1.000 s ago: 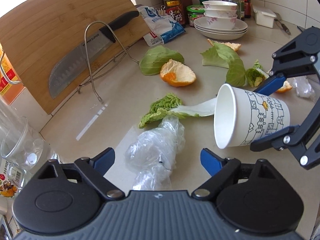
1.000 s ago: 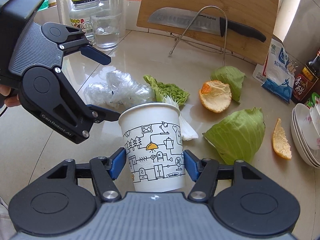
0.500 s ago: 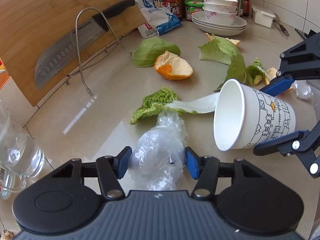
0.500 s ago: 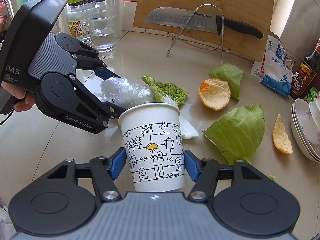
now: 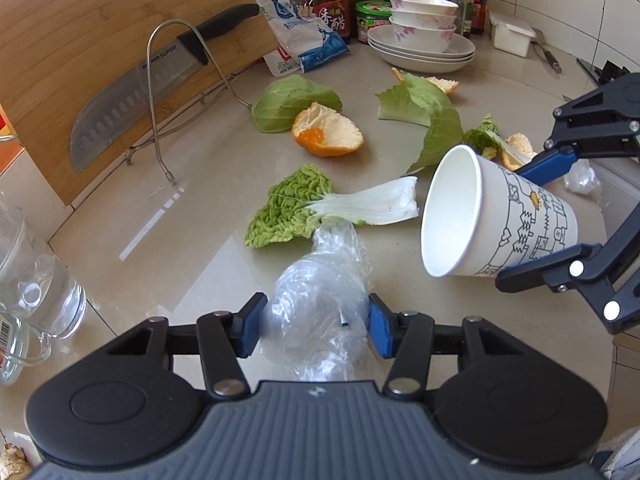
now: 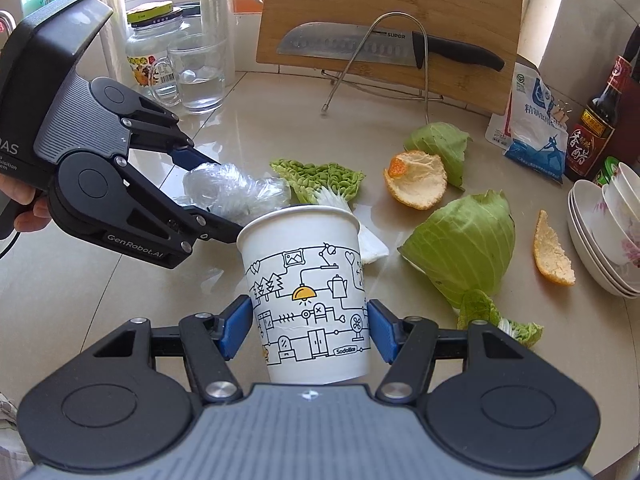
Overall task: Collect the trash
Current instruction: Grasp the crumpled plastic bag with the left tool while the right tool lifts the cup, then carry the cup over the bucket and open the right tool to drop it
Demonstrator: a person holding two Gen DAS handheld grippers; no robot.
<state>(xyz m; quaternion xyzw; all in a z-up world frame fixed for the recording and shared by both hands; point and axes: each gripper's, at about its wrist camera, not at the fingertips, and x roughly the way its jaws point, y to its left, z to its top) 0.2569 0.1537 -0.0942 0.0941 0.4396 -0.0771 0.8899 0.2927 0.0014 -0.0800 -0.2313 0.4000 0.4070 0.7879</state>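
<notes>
So far, little of the collecting looks done. The paper cup [image 5: 496,216], serving as the bin, shows a bare white inside with nothing in it. The right gripper [image 6: 310,326] has its fingers clenched on the cup's printed wall, tipping the mouth toward the left gripper [image 5: 316,326]. That gripper's fingers are grasping a crumpled plastic wrap [image 5: 320,300], which touches the worktop [image 5: 192,240] at 6 o'clock in the left wrist view, with the cup's mouth near it at 3 o'clock.

By my judgement the wrap is the first piece bound for the cup. Left on the worktop are:
- a crinkled napa leaf [image 5: 296,208], just beyond the wrap
- an orange peel [image 5: 328,132] at 12 o'clock, touching a cabbage leaf [image 5: 292,100]
- a larger cabbage leaf [image 6: 464,240] and a peel strip [image 6: 552,252] at 3 o'clock in the right wrist view
- another small clear wrap [image 5: 582,174] behind the cup

Elsewhere, a glass mug [image 6: 198,76] holds water, and the stacked bowls [image 5: 422,20] look empty as far as can be seen.
</notes>
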